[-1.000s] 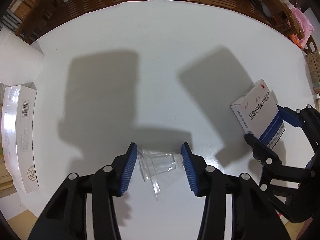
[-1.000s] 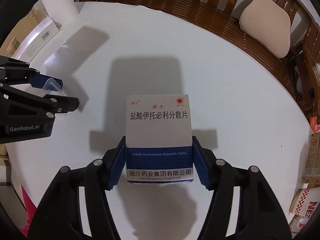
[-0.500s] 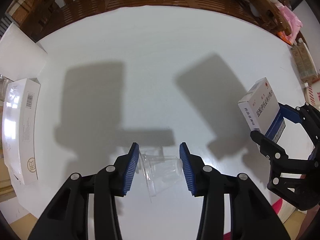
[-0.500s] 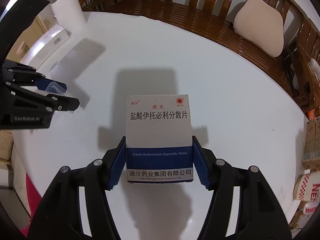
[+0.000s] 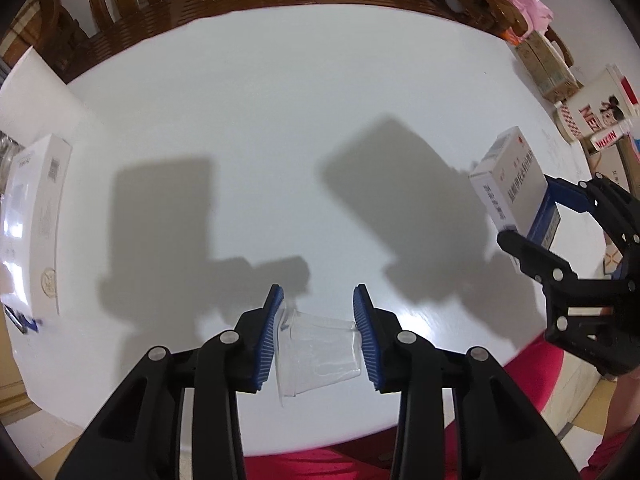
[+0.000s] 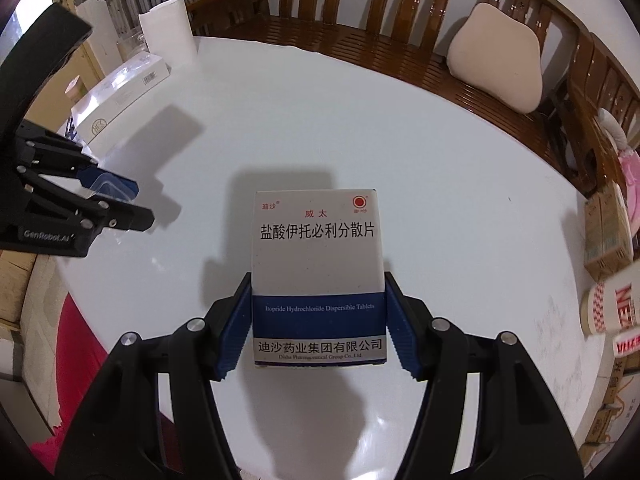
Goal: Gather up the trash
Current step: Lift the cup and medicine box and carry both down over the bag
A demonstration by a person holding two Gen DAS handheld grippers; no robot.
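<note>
My left gripper [image 5: 319, 300] is shut on a clear plastic cup [image 5: 320, 350] lying on its side, held above the white round table [image 5: 280, 120]. The cup also shows in the right wrist view [image 6: 105, 185], between the left gripper's fingers [image 6: 120, 208]. My right gripper [image 6: 318, 280] is shut on a white and blue medicine box [image 6: 318, 272] with Chinese print, held above the table. The box also shows at the right in the left wrist view [image 5: 516, 184].
A long white box [image 5: 34, 224] lies at the table's left edge, with a white paper roll [image 6: 170, 30] behind it. A wooden bench [image 6: 400, 40] with a beige cushion [image 6: 496, 56] curves behind the table. Cartons and packets [image 6: 608, 240] stand at the right.
Both grippers have risen and drawn back from the table with their loads. The left gripper closed on the clear cup and lifted it off the tabletop.
</note>
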